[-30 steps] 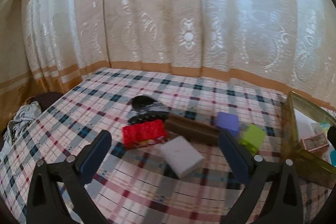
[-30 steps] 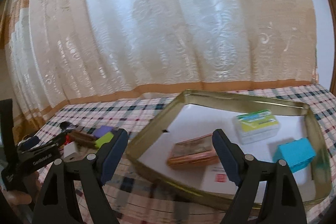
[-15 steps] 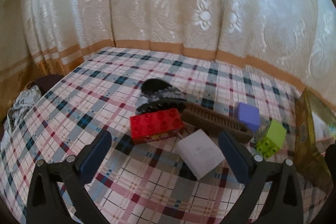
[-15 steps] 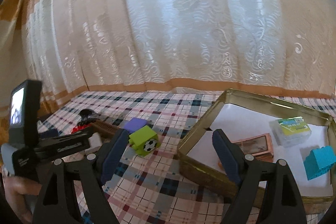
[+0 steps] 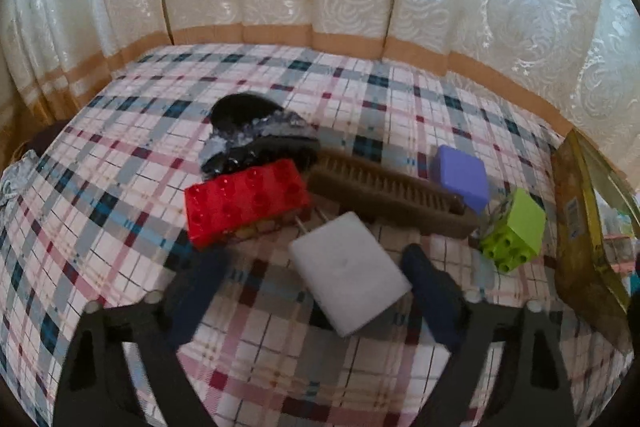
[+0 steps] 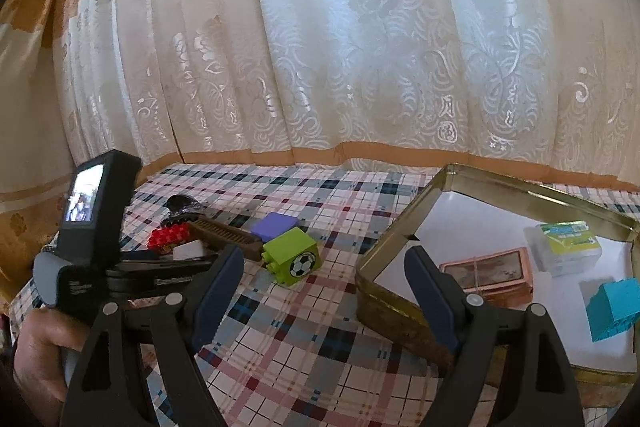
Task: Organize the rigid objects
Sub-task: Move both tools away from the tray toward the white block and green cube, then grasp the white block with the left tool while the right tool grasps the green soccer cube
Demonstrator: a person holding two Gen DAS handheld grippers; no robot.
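Observation:
A white flat block (image 5: 348, 275) lies on the checked cloth between the fingers of my left gripper (image 5: 312, 255), whose jaws are closing. The right pad is at the block's edge and the left pad stands clear of it. Behind it lie a red brick (image 5: 246, 201), a brown comb (image 5: 392, 195), a purple cube (image 5: 462, 177), a green block (image 5: 514, 231) and a black hair clip (image 5: 256, 135). My right gripper (image 6: 324, 259) is open and holds nothing, between the green football block (image 6: 292, 255) and the gold tin (image 6: 400, 239).
Inside the tin lie a copper card box (image 6: 488, 277), a white box with a green label (image 6: 564, 247) and a cyan block (image 6: 612, 307). Lace curtains close off the back. A person's hand (image 6: 40, 355) holds the left gripper's handle at the left.
My left gripper has tipped down and come closer to the white block, and its jaws have narrowed around it. The right gripper has swung left, away from the tin toward the loose blocks.

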